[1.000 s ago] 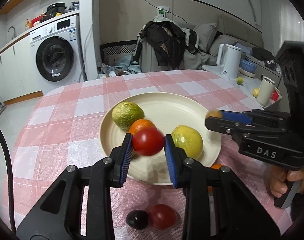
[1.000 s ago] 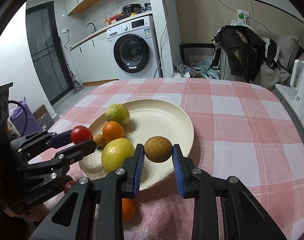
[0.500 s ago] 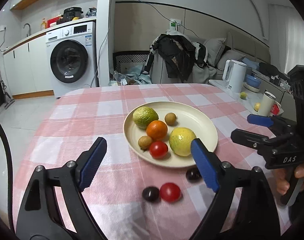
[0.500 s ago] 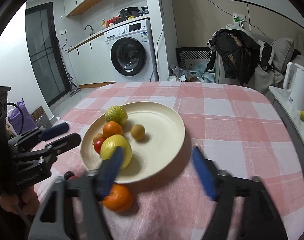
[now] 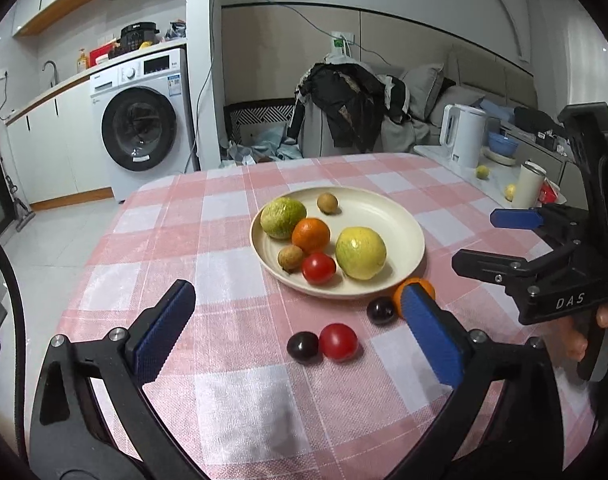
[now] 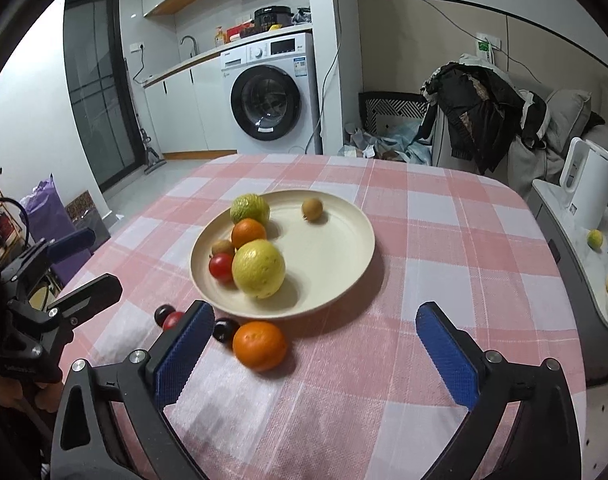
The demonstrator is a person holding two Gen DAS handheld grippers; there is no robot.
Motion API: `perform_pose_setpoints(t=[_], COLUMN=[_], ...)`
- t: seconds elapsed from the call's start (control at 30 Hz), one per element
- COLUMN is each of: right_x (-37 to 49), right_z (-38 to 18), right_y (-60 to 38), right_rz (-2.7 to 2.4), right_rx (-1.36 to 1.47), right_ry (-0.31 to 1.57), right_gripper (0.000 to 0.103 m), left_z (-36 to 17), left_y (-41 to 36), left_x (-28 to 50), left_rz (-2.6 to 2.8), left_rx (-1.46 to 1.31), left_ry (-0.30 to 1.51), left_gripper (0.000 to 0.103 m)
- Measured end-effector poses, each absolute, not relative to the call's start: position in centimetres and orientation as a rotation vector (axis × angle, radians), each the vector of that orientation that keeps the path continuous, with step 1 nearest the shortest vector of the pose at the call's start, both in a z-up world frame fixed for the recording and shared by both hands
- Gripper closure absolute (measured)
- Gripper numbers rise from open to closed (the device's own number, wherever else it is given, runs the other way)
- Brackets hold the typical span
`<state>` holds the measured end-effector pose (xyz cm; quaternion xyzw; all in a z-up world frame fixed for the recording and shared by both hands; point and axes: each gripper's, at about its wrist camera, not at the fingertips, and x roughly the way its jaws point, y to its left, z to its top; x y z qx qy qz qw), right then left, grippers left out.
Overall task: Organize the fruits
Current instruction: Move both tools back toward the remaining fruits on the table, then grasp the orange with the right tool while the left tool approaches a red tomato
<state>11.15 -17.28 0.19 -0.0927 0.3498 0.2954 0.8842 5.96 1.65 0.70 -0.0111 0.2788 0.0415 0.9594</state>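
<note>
A cream plate (image 5: 388,216) (image 6: 336,248) on the pink checked table holds a green citrus (image 5: 283,217), an orange (image 5: 310,234), a yellow citrus (image 5: 360,252), a red tomato (image 5: 318,267) and two small brown fruits (image 5: 327,203) (image 5: 290,257). On the cloth in front of the plate lie an orange (image 6: 259,345), a second red tomato (image 5: 338,341) and two dark plums (image 5: 302,346) (image 5: 380,310). My left gripper (image 5: 295,334) is open and empty, back from the plate. My right gripper (image 6: 312,356) is open and empty; it also shows in the left wrist view (image 5: 500,240).
A white kettle (image 6: 590,188), a cup (image 5: 526,190) and small yellow fruits (image 6: 594,239) stand on a side counter to the right of the table. A washing machine (image 5: 143,136) and a chair heaped with clothes (image 5: 352,108) lie beyond the far table edge.
Both grippers let go of their fruit onto the plate, the left a red tomato, the right a small brown fruit. Both opened wide and drew back from the plate.
</note>
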Motion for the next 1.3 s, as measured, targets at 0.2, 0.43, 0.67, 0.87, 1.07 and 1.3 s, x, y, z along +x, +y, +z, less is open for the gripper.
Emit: perform_pose_setpoints(t=[0.2,0.43,0.67,0.87,1.07,1.3], right_x=[11.0,11.3,11.7,11.5,11.5,11.3], right_z=[-0.7,-1.7,-3.7,-4.9,-5.6,-5.9], right_y=[-16.9,-16.4,-15.5,-14.5,-13.8,-13.5], right_rz=[0.608,0.620,0.620,0.638,0.663,0.704], right_rx=[-0.226,-0.241,-0.271,-0.296,-0.298,-0.305], right_ry=[0.748,0.782,0.852,0.892,0.916,0.926], right_gripper=[0.000,0.000,0.000,0.000,0.002,0.030], left_z=[0.0,-0.7,-0.9,-0.9,-1.0,-1.6], left_y=[1.5,1.4,1.7,2.6,3.2,3.0], left_x=[6.4,7.1,7.4,7.6,7.6,8.0], left_rz=[0.091,0.083,0.084,0.086,0.080,0.062], left_rx=[-0.009,0.004,0.003,-0.033,-0.060,-0.061], left_ry=[0.594,0.627,0.633,0.635,0.640,0.665], left_gripper=[0.001,0.001,0.001,0.001,0.001,0.001])
